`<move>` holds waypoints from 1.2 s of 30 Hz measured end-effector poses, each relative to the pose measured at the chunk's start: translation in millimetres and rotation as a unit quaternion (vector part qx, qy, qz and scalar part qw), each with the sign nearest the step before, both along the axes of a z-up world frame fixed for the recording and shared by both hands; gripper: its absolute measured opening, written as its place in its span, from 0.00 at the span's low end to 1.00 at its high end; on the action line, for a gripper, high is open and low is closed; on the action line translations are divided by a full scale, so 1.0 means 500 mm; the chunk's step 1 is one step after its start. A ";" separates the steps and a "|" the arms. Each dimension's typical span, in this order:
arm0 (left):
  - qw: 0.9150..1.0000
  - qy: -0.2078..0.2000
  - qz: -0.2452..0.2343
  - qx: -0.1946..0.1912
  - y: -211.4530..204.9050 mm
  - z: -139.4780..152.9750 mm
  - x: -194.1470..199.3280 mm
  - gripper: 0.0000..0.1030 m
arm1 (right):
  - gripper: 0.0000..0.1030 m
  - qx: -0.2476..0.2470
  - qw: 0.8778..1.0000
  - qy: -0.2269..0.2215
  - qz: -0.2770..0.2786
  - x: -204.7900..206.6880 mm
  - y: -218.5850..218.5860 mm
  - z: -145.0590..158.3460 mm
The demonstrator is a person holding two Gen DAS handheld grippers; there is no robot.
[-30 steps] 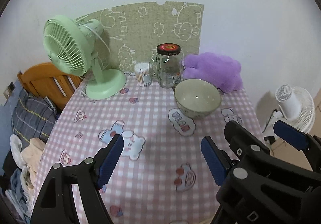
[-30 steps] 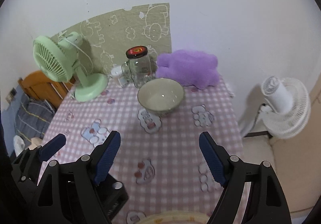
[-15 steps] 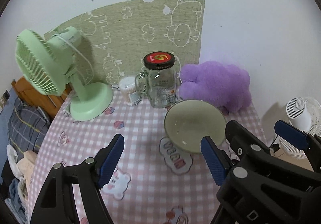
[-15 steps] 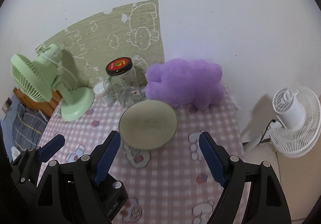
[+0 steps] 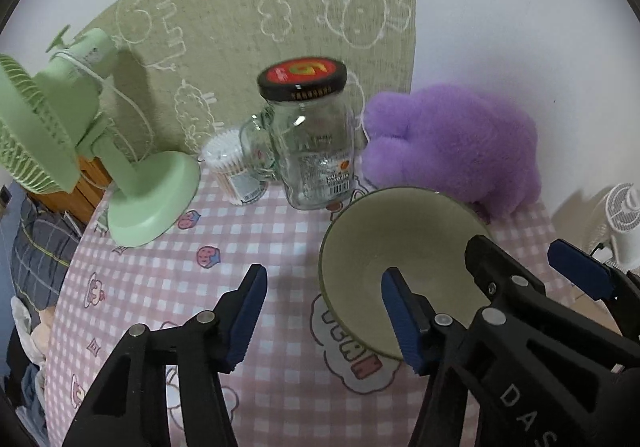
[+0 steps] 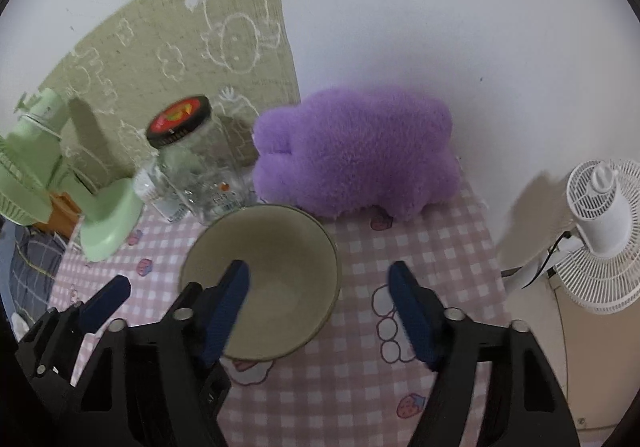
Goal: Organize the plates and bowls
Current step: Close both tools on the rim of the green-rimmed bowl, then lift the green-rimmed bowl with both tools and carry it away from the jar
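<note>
A pale green bowl (image 5: 404,243) stands empty on the pink checked tablecloth (image 5: 256,239); it also shows in the right wrist view (image 6: 276,259). My left gripper (image 5: 322,311) is open, its jaws straddling the bowl's left rim, the right finger over the bowl's inside. My right gripper (image 6: 320,311) is open, straddling the bowl's right rim, its left finger over the inside. Neither touches the bowl that I can see. No plate is in view.
Behind the bowl stand a glass jar with a black lid (image 5: 308,139), a cotton swab tub (image 5: 234,171) and a purple plush (image 5: 452,151). A green desk fan (image 5: 80,143) stands at the left. A white floor fan (image 6: 600,223) stands beyond the table's right edge.
Both grippers have moved forward toward the bowl and now straddle its rim from either side. Both stay open. The bowl has not moved.
</note>
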State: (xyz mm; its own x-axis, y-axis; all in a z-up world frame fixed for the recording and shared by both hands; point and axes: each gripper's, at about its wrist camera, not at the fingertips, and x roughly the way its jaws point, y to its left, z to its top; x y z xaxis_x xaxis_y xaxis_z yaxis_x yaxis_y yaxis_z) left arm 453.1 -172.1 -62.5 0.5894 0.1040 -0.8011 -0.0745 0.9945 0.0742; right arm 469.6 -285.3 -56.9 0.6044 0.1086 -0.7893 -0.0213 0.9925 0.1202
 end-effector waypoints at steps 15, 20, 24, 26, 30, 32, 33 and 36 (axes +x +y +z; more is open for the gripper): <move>0.999 0.032 -0.002 -0.011 0.000 -0.071 0.047 0.22 | 0.21 0.000 1.000 0.029 -0.005 0.056 0.001 -0.079; 1.000 0.030 0.005 -0.002 0.001 -0.072 0.048 0.15 | 0.15 -0.008 1.000 0.026 -0.006 0.062 0.004 -0.083; 0.999 0.033 0.004 -0.003 0.004 -0.073 0.048 0.14 | 0.13 -0.014 1.000 0.026 -0.006 0.061 0.005 -0.082; 0.999 0.036 0.002 -0.005 0.006 -0.074 0.047 0.14 | 0.13 -0.017 0.999 0.027 -0.005 0.059 0.006 -0.081; 0.999 0.041 0.000 -0.005 0.007 -0.072 0.037 0.14 | 0.13 -0.018 0.999 0.032 -0.004 0.049 0.005 -0.080; 0.999 0.041 -0.001 -0.003 0.005 -0.069 0.029 0.14 | 0.13 -0.017 0.999 0.035 -0.004 0.040 0.003 -0.078; 0.999 0.043 -0.001 -0.003 0.006 -0.068 0.024 0.14 | 0.13 -0.016 0.999 0.036 -0.004 0.034 0.003 -0.076; 0.999 0.046 0.001 -0.005 0.008 -0.062 0.009 0.14 | 0.13 -0.015 0.999 0.038 -0.005 0.014 0.002 -0.069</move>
State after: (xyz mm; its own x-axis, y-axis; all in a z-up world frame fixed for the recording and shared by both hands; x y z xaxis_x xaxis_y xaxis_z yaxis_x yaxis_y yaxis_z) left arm 457.5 -168.3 -93.3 0.5138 0.0975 -0.8524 -0.0697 0.9950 0.0718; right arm 476.7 -284.1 -91.2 0.5439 0.0797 -0.8353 -0.0042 0.9957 0.0923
